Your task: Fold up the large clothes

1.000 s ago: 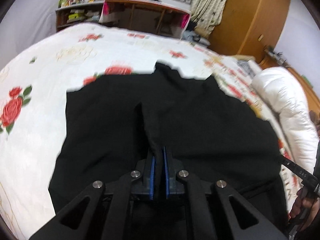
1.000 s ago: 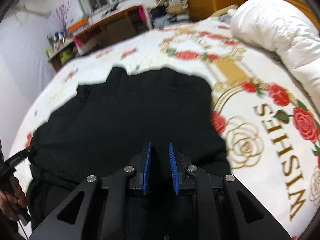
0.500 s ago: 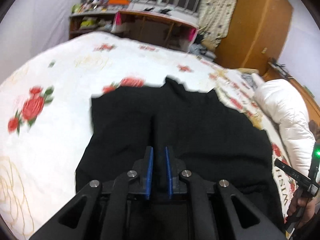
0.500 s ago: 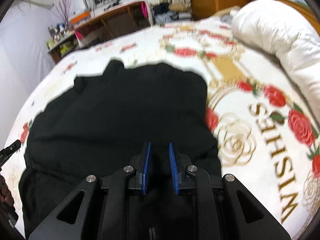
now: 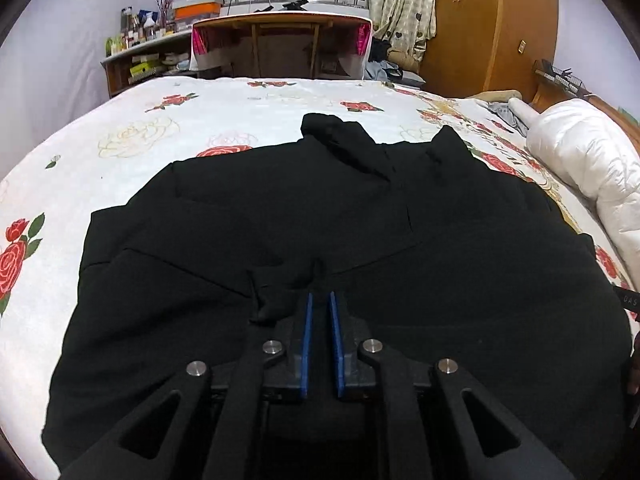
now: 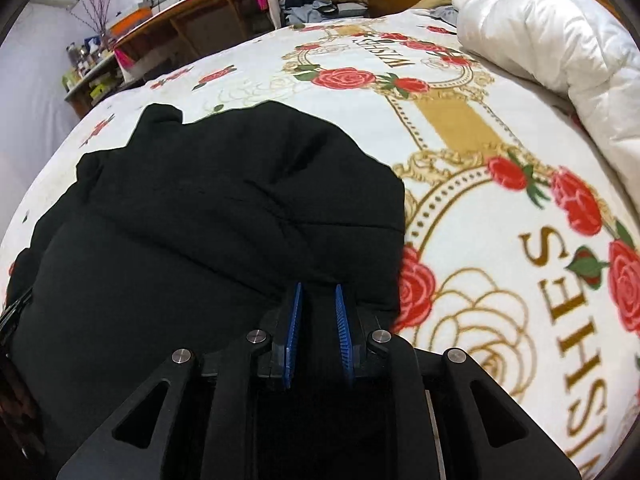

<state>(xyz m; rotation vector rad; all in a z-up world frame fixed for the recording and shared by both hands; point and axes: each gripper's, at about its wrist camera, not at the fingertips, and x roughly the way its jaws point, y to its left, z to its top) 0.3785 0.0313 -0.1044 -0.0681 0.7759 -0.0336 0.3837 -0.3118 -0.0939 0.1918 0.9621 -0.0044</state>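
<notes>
Both grippers over blk garment.

You have even, fairly bright indoor light with no hard shadows, and both fisheye views curve the bed cover strongly and go black at the corners. The black garment swallows the light: its folds show only as faint creases, and beside it the white duvet comes close to blown out with a soft sheen. Your pictures are mostly sharp, though in the right wrist view the rose print at the garment's right edge smears slightly.
</notes>
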